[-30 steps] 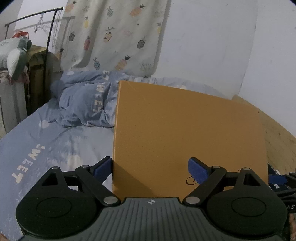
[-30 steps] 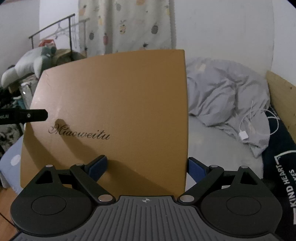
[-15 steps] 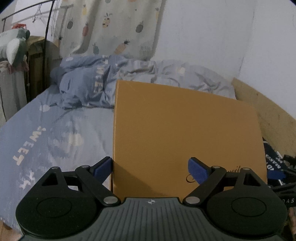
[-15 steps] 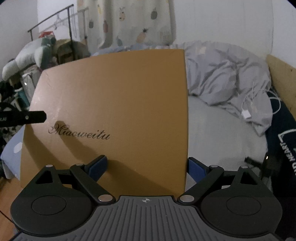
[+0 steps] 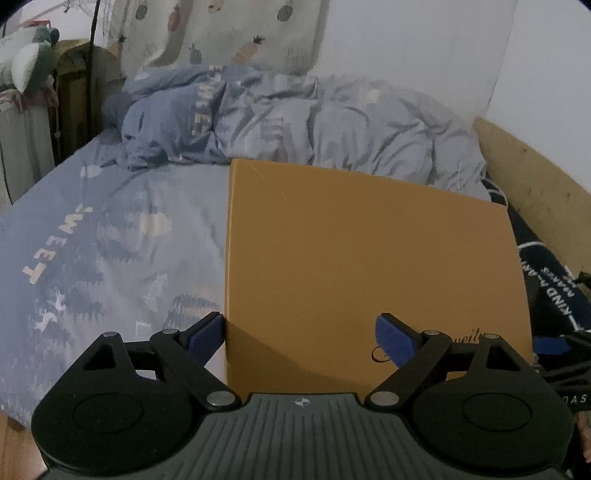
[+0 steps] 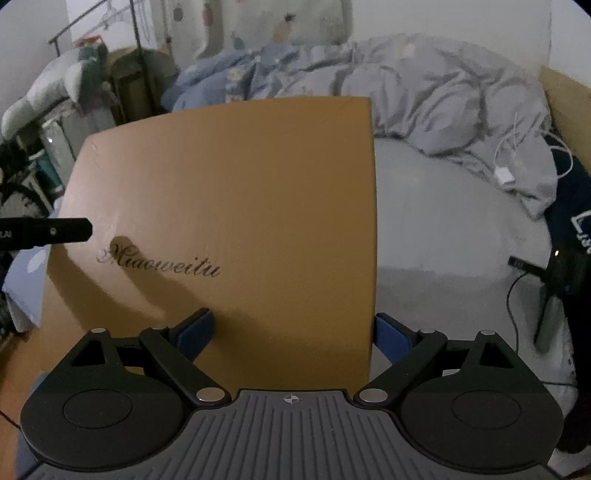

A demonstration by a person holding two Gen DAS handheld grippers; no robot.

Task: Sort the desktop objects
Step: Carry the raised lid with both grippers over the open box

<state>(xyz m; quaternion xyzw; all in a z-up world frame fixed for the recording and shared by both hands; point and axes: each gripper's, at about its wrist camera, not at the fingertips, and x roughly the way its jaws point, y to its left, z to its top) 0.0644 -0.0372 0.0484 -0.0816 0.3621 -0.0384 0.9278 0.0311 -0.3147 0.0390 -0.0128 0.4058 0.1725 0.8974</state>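
the left gripper (image 5: 301, 338) stands wide open. its left pad sits right against the left edge of the tan box (image 5: 369, 240), while its right pad lies over the top face, covering part of the printed script. the right gripper (image 6: 295, 332) mirrors this, jaws wide: the right pad is at the box's right edge and the left pad over the lid below the script (image 6: 159, 258). neither gripper clamps the box between its own pads. whether the inner pads touch the lid cannot be told.

the box is closed, so nothing inside shows. its near end is hidden under both gripper bodies, and whether it rests on the bed sheet (image 5: 110, 240) is unclear. a black bar (image 6: 44, 230) reaches in over the box's left edge – cut off by the frame.

there is flat sheet left of the box. beyond it a crumpled duvet (image 5: 295, 118) lies just past the far edge. to the right are a dark lettered cloth (image 5: 554, 280), a white cable (image 6: 513, 158) and a wooden board (image 5: 528, 184) – little room there. farthest back hangs a pineapple curtain (image 5: 221, 33).
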